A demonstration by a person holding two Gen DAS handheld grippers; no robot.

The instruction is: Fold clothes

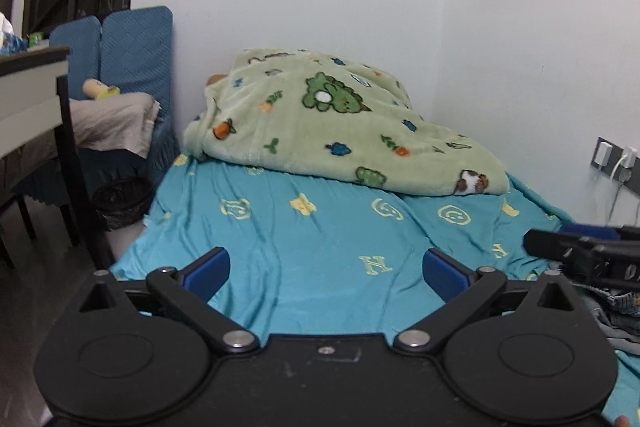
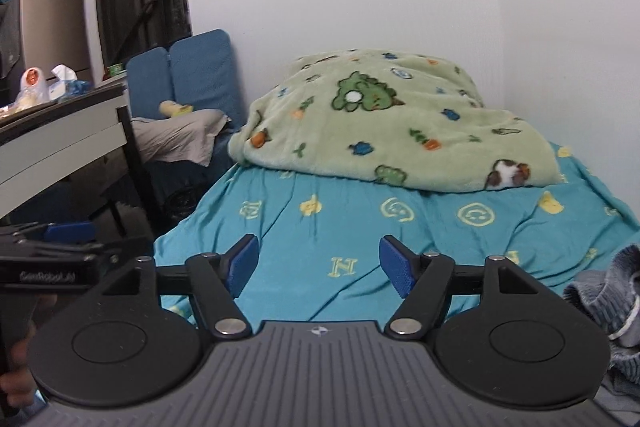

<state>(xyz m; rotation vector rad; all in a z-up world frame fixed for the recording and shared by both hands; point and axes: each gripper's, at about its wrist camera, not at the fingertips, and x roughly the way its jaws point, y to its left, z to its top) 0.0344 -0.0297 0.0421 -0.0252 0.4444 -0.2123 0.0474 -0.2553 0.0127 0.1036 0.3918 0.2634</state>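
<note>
A crumpled blue-grey denim garment point(image 2: 608, 311) lies on the bed at the right edge of the right wrist view; it also shows at the lower right of the left wrist view point(image 1: 618, 311). My left gripper point(image 1: 326, 269) is open and empty above the turquoise sheet point(image 1: 304, 251). My right gripper point(image 2: 320, 263) is open and empty above the same sheet point(image 2: 320, 223), left of the garment. The right gripper shows from the side in the left wrist view point(image 1: 580, 251); the left one shows in the right wrist view point(image 2: 60, 247).
A folded green fleece blanket point(image 1: 340, 123) lies at the far end of the bed. A desk point(image 1: 32, 99) and a blue chair point(image 1: 132, 47) with cloth stand left. The wall on the right has sockets with chargers point(image 1: 616, 159).
</note>
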